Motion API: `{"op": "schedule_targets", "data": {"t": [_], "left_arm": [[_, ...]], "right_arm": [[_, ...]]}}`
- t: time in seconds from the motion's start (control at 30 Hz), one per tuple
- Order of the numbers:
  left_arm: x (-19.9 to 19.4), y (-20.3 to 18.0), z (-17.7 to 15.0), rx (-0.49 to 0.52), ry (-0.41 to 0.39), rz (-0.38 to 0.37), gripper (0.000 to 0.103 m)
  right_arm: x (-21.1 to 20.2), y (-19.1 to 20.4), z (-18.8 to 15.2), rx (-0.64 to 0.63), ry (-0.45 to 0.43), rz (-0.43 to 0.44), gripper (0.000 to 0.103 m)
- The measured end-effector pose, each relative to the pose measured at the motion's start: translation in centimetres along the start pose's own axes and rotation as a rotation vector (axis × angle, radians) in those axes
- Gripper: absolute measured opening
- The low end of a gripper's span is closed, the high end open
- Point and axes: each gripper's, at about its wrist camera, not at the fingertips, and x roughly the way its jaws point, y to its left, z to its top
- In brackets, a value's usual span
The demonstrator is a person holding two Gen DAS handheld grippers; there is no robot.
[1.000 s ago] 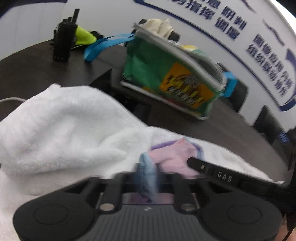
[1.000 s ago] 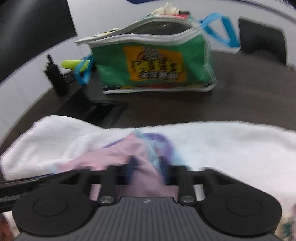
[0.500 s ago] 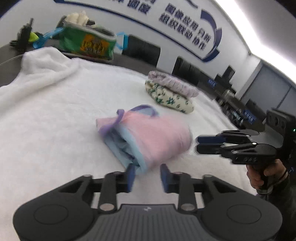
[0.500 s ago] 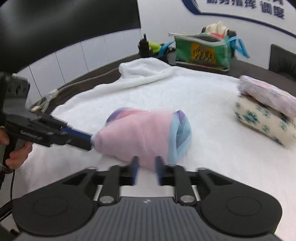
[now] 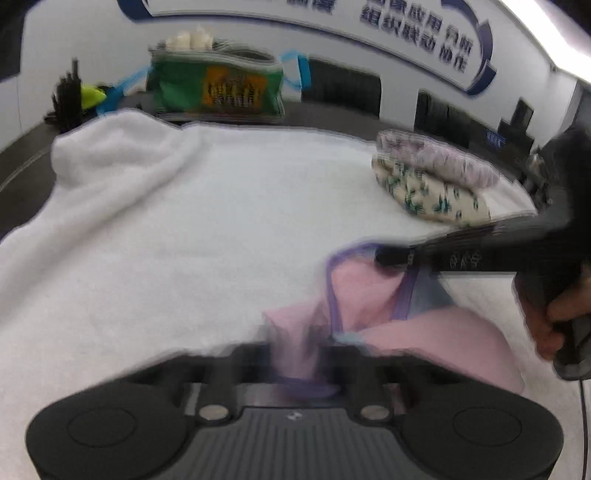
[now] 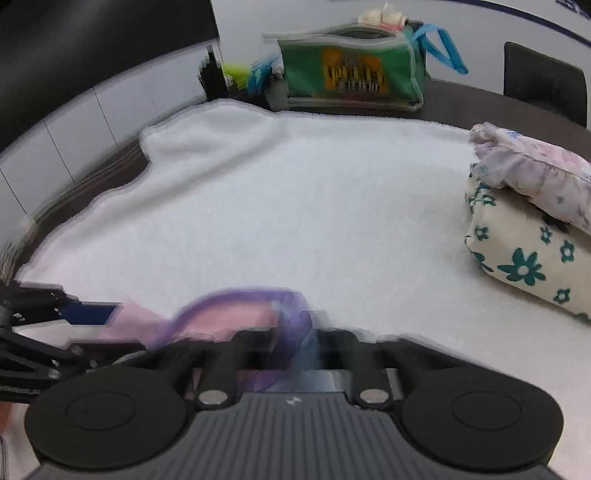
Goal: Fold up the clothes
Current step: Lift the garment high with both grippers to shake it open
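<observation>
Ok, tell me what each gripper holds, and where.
Left gripper pinches the pink garment at its near edge; right gripper grips its purple trim.

White wall (image 5: pixel 258 40) w/ blue lettering (image 5: pixel 413 31), dark table (image 6: pixel 480 103), black chairs (image 5: pixel 341 88)

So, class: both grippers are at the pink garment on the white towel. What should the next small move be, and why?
Probably carry the pink garment toward the folded stack, the ruffled piece on the floral one. Cloth sits between the fingers of both the left gripper and right gripper, and it looks already bundled, though blur hides the grip.
</observation>
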Motion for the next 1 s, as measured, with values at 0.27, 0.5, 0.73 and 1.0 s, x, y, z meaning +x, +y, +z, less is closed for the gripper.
{"op": "schedule_targets", "data": {"t": [0.27,0.5,0.73,1.0], "left_arm": [[-13.7,-1.5,5.4,-0.003,-0.356,-0.15,0.002],[-31.5,-4.3,9.6,0.044,-0.772,-0.147,0.002],[-40.5,-6.4,11.4,0.035,-0.899,-0.19,0.002],[-39.1,-16.0,10.8,0.146,-0.799,-0.457,0.002]], "right_arm": [[-19.1,7.0,3.8,-0.172,-0.477,-0.009,0.004],[-33.4,14.1,5.0,-0.366,-0.771,-0.064,0.004],[-41.1,17.0,4.7,-0.402,-0.93,-0.053,0.004],[-45.8,12.6,7.6,-0.252,-1.006,-0.457,0.004]]}}
